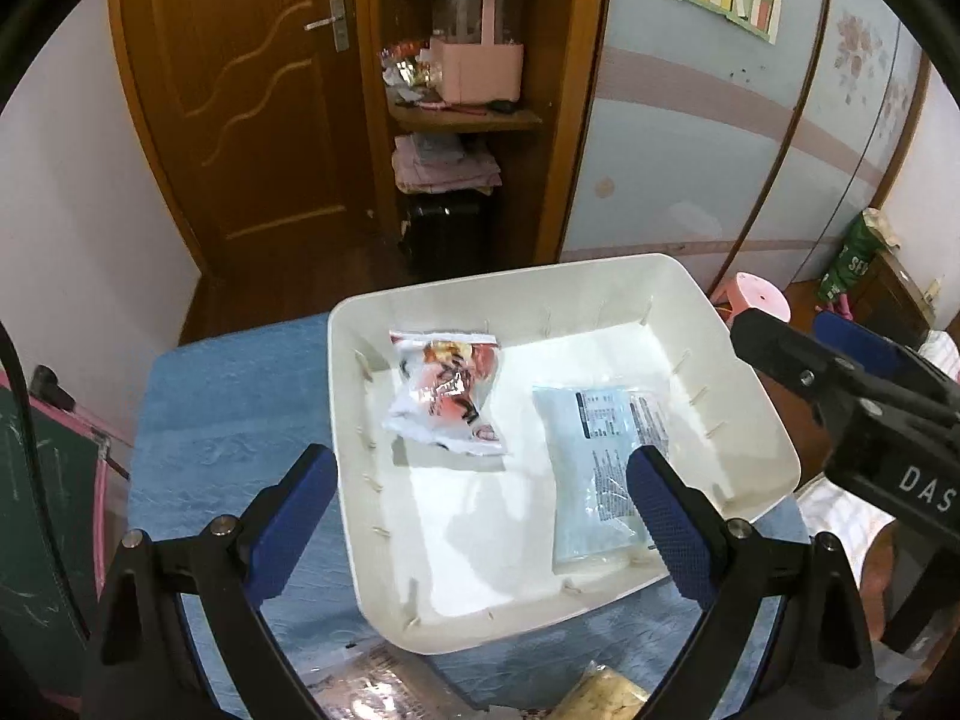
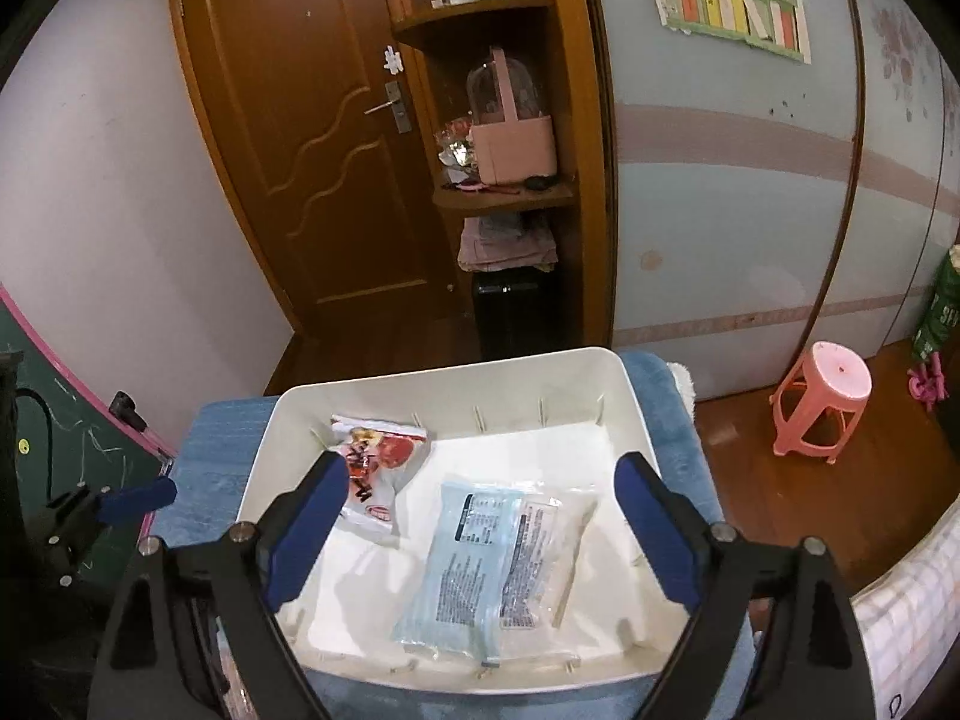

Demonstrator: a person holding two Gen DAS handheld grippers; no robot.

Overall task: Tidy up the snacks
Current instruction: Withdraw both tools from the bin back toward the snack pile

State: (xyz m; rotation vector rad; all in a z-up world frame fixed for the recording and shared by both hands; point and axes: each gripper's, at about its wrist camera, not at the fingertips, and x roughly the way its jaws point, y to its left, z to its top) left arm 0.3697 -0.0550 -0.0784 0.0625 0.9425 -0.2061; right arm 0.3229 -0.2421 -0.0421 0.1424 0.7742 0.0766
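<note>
A white plastic bin (image 1: 744, 372) (image 2: 282, 420) sits on a blue cloth-covered table. Inside lie a red-and-white snack packet (image 1: 447, 396) (image 2: 378, 468) at the far left and a pale blue flat packet (image 1: 594, 468) (image 2: 480, 564) on the right. My left gripper (image 1: 480, 498) is open and empty above the bin's near left part. My right gripper (image 2: 480, 516) is open and empty over the bin; its body shows in the left wrist view (image 1: 852, 402) at the right. Two more packets, a clear printed packet (image 1: 384, 684) and a yellowish packet (image 1: 606, 696), lie on the cloth before the bin.
A wooden door (image 2: 312, 138) and open shelves holding a pink basket (image 2: 516, 144) stand behind. A pink stool (image 2: 822, 408) is on the floor at the right. A green chalkboard (image 1: 42, 480) stands at the left. The blue cloth (image 1: 228, 408) extends left of the bin.
</note>
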